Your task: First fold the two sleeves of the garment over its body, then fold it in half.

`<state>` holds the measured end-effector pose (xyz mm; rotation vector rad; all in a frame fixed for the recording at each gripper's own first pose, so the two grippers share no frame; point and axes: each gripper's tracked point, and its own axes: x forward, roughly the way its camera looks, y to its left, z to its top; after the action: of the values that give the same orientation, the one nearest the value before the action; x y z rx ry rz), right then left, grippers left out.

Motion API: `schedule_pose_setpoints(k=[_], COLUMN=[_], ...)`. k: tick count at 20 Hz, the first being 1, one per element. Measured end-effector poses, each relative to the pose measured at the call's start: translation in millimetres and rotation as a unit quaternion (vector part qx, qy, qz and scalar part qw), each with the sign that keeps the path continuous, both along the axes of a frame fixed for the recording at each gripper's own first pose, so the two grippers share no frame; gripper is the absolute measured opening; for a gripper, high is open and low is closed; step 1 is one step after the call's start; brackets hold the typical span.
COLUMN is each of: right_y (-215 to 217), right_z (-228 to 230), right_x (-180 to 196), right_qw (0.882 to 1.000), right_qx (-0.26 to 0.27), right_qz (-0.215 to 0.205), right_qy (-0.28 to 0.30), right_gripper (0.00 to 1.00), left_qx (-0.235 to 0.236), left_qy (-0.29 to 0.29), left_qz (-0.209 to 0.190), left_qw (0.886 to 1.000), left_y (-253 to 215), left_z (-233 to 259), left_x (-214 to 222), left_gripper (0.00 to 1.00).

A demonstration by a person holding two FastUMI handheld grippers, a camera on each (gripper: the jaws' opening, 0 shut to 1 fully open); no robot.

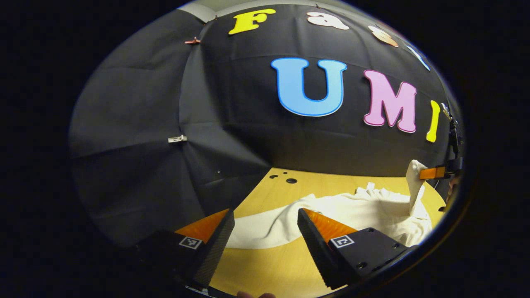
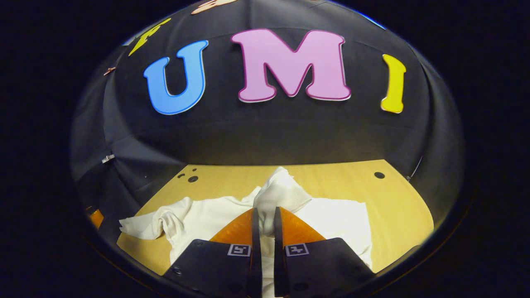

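A white garment (image 1: 352, 211) lies rumpled on the wooden table (image 1: 265, 256). In the left gripper view, my left gripper (image 1: 265, 215) hovers open just in front of the garment's near edge, with nothing between its fingers. At the far right of that view, my right gripper (image 1: 434, 172) holds a strip of the cloth lifted off the table. In the right gripper view, my right gripper (image 2: 265, 213) is shut on a sleeve (image 2: 279, 186), which bunches up past the fingertips above the garment's body (image 2: 331, 219). The other sleeve (image 2: 145, 223) lies crumpled at the left.
The black booth wall closes in the table at the back and both sides. Small round holes (image 1: 291, 180) mark the tabletop near the back left, and one hole (image 2: 379, 175) sits at the back right. Bare wood (image 2: 397, 207) lies right of the garment.
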<state>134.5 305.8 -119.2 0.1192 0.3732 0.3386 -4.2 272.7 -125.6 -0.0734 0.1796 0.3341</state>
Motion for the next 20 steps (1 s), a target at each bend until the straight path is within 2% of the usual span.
schedule_pose_setpoints(k=[5,10,11,12,14,17,18,19,20], right_y=[56.8,90.2,97.5,104.6,114.9,135.9,143.7,151.1,155.4], right_z=[-53.3,-96.4,-100.7,-103.4,-106.9,-107.0,-103.3,-97.7,-89.6], right_x=[2.1,-0.3,-2.8,-5.7,-10.3,-29.4,-37.5,-46.6,-54.6], right_qw=[0.997,0.99,0.989,0.987,0.985,0.978,0.975,0.971,0.968], right_qx=[-0.024,-0.037,-0.031,-0.025,-0.021,-0.002,0.01,0.025,0.044], right_qz=[0.056,0.089,0.096,0.105,0.119,0.154,0.172,0.189,0.203], right_qy=[0.05,0.101,0.11,0.118,0.126,0.138,0.141,0.142,0.143], right_gripper=[0.16,0.21,0.22,0.28,0.34,0.36,0.47,0.43,0.46], left_qx=[-0.009,-0.009,-0.011,-0.011,-0.009,-0.008,-0.012,-0.016,-0.02], left_qy=[0.028,0.053,0.057,0.062,0.075,0.095,0.101,0.106,0.112], left_qz=[0.033,0.052,0.053,0.055,0.061,0.068,0.068,0.069,0.071], left_qw=[0.999,0.997,0.997,0.996,0.995,0.993,0.992,0.992,0.991], left_y=[35.8,68.3,73.3,78.4,87.2,98.8,102.0,103.9,106.6], left_z=[-34.5,-65.8,-72.8,-78.3,-90.2,-110.0,-116.1,-122.6,-128.6], left_x=[1.4,18.6,22.3,26.2,33.4,40.9,44.6,47.5,50.2], left_gripper=[0.98,0.96,0.97,0.97,0.97,0.97,0.97,0.97,0.97])
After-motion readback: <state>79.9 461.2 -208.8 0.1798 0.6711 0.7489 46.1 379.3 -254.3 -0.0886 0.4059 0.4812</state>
